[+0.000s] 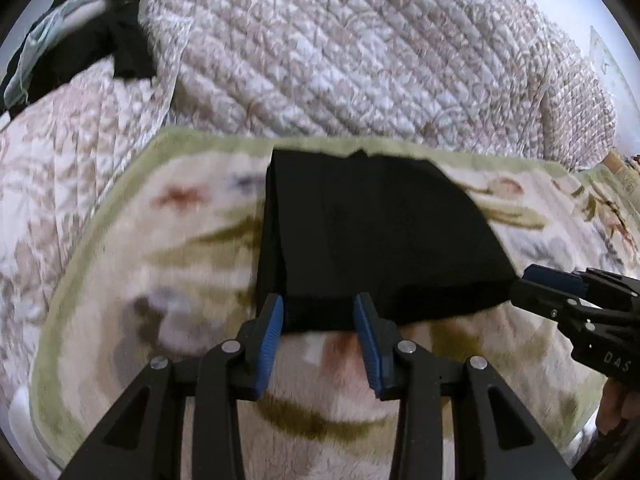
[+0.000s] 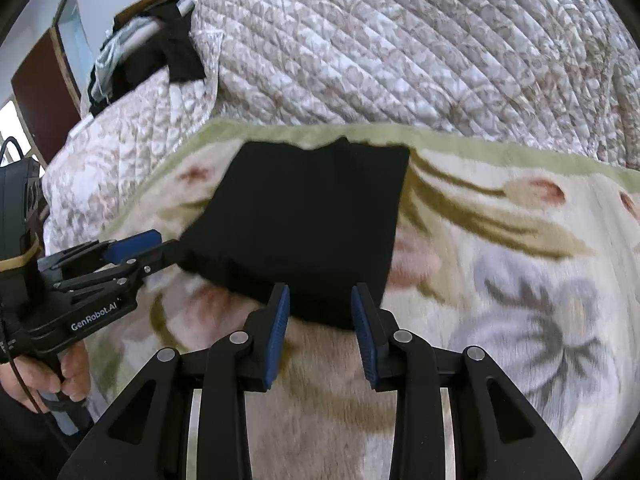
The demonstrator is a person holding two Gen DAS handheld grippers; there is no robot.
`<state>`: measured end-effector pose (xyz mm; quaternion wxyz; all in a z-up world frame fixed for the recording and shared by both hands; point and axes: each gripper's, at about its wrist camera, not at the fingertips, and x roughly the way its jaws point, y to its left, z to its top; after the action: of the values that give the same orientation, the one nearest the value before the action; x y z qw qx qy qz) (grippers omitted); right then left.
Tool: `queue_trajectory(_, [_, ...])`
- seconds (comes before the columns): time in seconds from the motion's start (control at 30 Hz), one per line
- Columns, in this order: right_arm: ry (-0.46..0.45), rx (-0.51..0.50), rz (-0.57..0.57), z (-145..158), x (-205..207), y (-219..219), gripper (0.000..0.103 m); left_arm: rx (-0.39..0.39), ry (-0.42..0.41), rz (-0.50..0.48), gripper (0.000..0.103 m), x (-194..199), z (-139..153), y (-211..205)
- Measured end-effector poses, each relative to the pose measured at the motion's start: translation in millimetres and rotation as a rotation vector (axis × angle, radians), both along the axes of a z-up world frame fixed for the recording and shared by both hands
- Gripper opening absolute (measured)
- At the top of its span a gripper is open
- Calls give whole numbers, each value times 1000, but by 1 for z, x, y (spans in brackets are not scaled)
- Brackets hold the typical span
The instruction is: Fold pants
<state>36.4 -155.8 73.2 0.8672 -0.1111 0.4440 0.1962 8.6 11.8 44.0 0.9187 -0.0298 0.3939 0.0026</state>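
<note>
Floral blanket (image 1: 120,300) (pants (image 1: 360,232) atop).

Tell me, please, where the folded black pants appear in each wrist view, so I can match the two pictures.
Left wrist view: the black pants lie centre frame on the floral blanket, just beyond the left tool.
Right wrist view: the black pants lie centre, slightly left, just beyond the right tool.
Shared landmark: the blanket's green border runs just behind the pants.

We are looking steeply down from both wrist cameras, close over the floral blanket (image 1: 120,280); both views are sharing the black folded pants (image 1: 360,232), the quilt (image 2: 400,52) behind, and each other's gripper.
</note>
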Motion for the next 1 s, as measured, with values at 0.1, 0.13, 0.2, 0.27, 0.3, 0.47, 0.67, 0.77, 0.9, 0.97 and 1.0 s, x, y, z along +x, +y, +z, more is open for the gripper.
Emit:
queue_trajectory(0.1, [18, -51, 9, -15, -3, 1, 33, 14, 35, 5, 40, 1, -13, -1])
queue_trajectory(0.13, [20, -62, 11, -17, -3, 2, 33, 18, 43, 4, 40, 1, -16, -1])
queue_trajectory(0.2, [28, -88, 18, -24, -2, 3, 34, 14, 63, 8, 40, 2, -22, 1])
queue_trajectory(0.27, [59, -101, 8, -31, -1, 3, 34, 2, 92, 16, 40, 4, -29, 4])
queue_trajectory(0.3, [83, -114, -1, -38, 1, 2, 35, -5, 108, 16, 41, 5, -33, 5])
queue_trajectory(0.47, [90, -115, -3, -43, 1, -1, 38, 1, 102, 11, 44, 4, -35, 4])
queue_trajectory(0.67, [84, -111, 2, -45, 0, -1, 39, 2, 103, 7, 46, 4, -35, 3])
queue_trajectory(0.77, [82, -108, 6, -45, 2, -1, 40, 3, 103, 4, 48, 5, -35, 4])
queue_trajectory(0.9, [75, -107, 10, -45, 1, -2, 41, 3, 104, -4, 51, 6, -36, 3])
queue_trajectory(0.97, [73, -107, 11, -46, 1, -2, 42, 7, 104, -10, 54, 6, -37, 1])
queue_trajectory(1.0, [71, -107, 12, -46, 1, -1, 42, 8, 104, -12, 54, 6, -37, 1])
